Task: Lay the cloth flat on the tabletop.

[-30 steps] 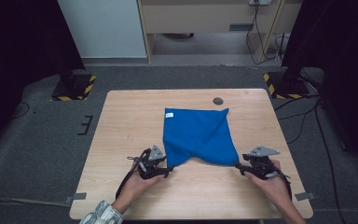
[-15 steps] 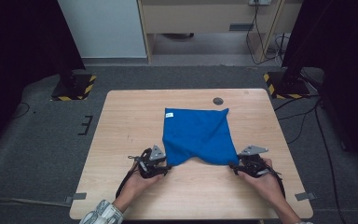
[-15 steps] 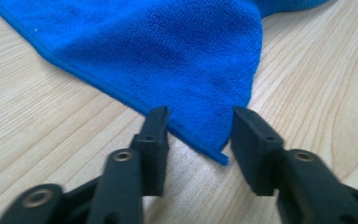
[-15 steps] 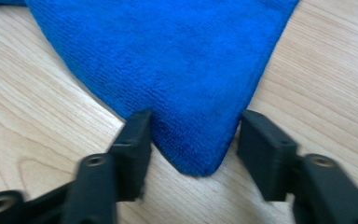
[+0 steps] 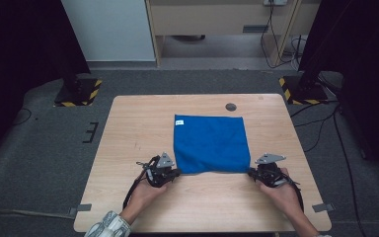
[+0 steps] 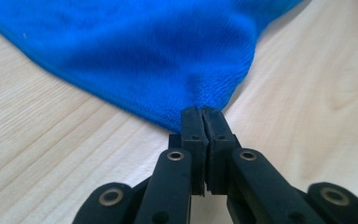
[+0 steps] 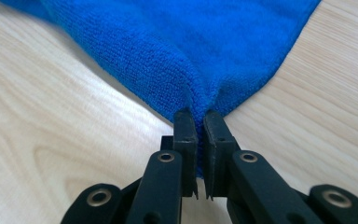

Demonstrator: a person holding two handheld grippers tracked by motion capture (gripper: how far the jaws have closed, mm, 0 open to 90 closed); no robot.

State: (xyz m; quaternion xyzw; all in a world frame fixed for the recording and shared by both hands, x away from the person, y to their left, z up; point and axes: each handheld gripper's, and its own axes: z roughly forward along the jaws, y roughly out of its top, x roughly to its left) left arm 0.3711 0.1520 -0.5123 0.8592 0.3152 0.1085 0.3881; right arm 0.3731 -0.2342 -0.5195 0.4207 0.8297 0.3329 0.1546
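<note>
A blue cloth (image 5: 210,143) lies spread flat and square on the wooden table (image 5: 138,133), a small white tag at its far left corner. My left gripper (image 5: 175,172) has just been closing and is now shut on the cloth's near left corner (image 6: 200,100). My right gripper (image 5: 250,172) has likewise been closing and pinches the near right corner (image 7: 198,105). Both grippers rest low on the table near its front edge, a hand behind each. In the left gripper view my gripper (image 6: 201,111) bites the fabric edge; in the right gripper view my gripper (image 7: 199,114) does the same.
A small dark round hole (image 5: 231,106) marks the table beyond the cloth's far right corner. Bare wood surrounds the cloth on the left and right. Black stands with yellow-black striped bases (image 5: 76,93) sit on the grey floor past both far corners.
The cloth's near edge, earlier drawn in to a narrow crumpled shape, is now stretched straight between the grippers. Both grippers have closed on its near corners, the right one shifted slightly left.
</note>
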